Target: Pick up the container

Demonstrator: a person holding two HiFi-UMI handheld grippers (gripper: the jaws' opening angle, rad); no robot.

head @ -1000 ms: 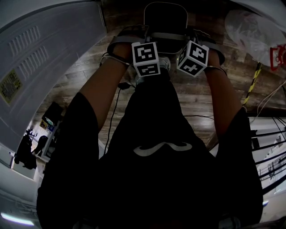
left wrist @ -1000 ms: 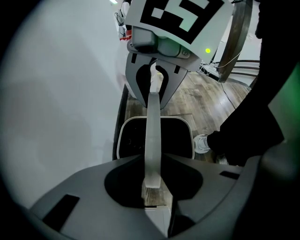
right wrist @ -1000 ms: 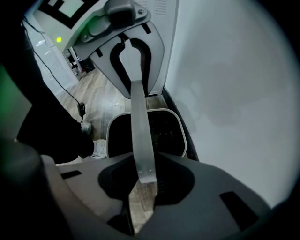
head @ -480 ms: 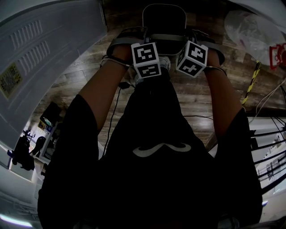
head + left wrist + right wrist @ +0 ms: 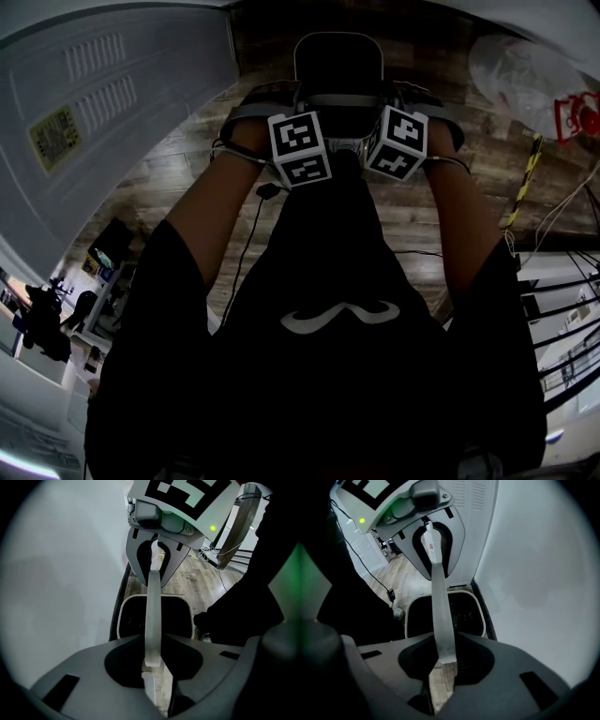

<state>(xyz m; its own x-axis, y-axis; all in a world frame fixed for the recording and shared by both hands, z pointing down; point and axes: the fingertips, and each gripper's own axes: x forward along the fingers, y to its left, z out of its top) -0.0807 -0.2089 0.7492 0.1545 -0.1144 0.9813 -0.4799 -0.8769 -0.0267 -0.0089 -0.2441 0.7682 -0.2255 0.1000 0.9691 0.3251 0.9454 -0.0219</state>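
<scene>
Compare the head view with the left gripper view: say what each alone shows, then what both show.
Head view only: the person's arms, black shirt and a vented white panel. Left gripper view only: the left gripper, jaws clamped on one end of the grey handle, and a green light on the right gripper. Both: the dark container, that handle, the wooden floor.

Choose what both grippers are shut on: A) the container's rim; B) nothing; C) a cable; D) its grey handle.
D: the handle is pinched in the left gripper and the right gripper, spanning between them above the container.
</scene>
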